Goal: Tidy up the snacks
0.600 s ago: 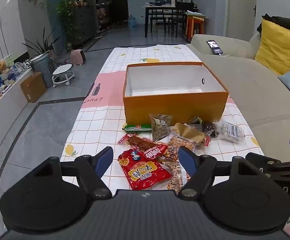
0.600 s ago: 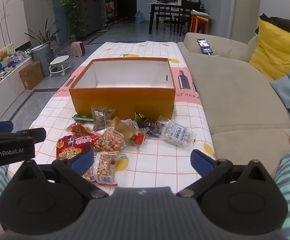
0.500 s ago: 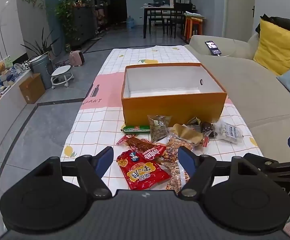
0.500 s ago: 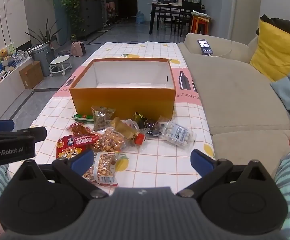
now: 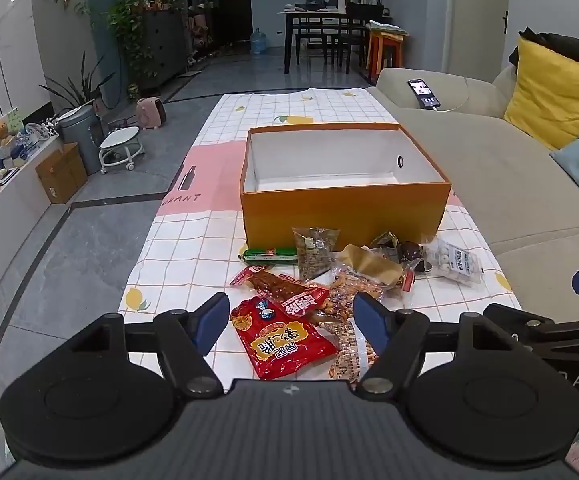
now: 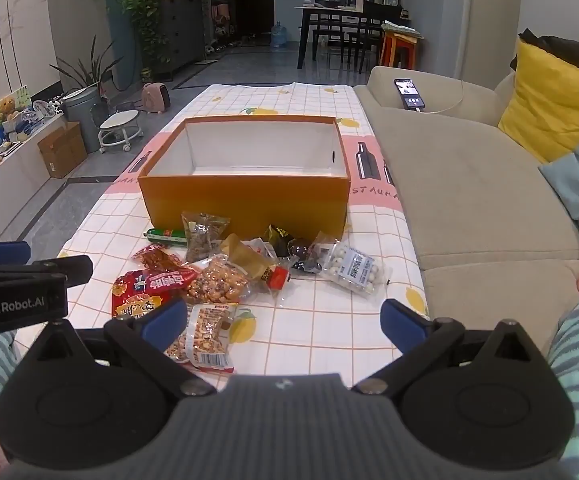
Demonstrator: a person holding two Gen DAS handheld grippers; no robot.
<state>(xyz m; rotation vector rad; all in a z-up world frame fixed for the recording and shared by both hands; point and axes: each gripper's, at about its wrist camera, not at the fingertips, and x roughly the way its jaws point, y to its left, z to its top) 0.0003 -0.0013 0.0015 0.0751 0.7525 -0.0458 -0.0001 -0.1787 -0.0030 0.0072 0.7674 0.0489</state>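
A checked cloth covers the long table (image 5: 193, 240), its right edge against the sofa (image 6: 469, 200). The rectangular orange cardboard box (image 5: 345, 210) stands open, white inside. Crinkly snack packets (image 6: 217, 280) pile just before it, overlapping. Left gripper (image 5: 291, 316) and right gripper (image 6: 283, 320) hover with jaws released, holding nothing.

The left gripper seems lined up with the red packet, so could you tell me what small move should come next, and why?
Probably lower the left gripper onto the red packet: its jaws stand open and empty, the packet lies nearest between them, and the orange box is empty.
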